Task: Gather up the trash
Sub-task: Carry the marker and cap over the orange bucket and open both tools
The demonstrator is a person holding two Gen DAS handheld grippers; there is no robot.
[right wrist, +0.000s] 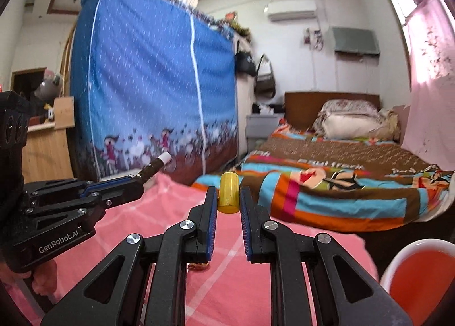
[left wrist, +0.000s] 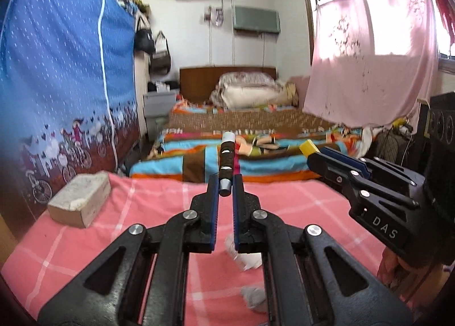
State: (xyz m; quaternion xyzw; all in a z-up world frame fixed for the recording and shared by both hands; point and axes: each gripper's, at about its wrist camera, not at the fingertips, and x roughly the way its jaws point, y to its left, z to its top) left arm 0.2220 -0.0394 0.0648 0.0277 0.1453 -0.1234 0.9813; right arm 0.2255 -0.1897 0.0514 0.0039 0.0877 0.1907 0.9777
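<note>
I have both pieces lifted off the pink-checked bench [left wrist: 284, 200], so the job now is a level carry, keeping pressure steady so neither slips. My left hand-held gripper [left wrist: 225, 183] is clenched on the dark tube with a white cap [left wrist: 227, 158], which juts out past the fingertips toward 12 o'clock. My right hand-held gripper [right wrist: 229, 195] is clamped on the yellow cap [right wrist: 228, 192], held at its tips. White crumpled scraps [left wrist: 250, 260] lie on the bench at 6 o'clock below the left fingers.
</note>
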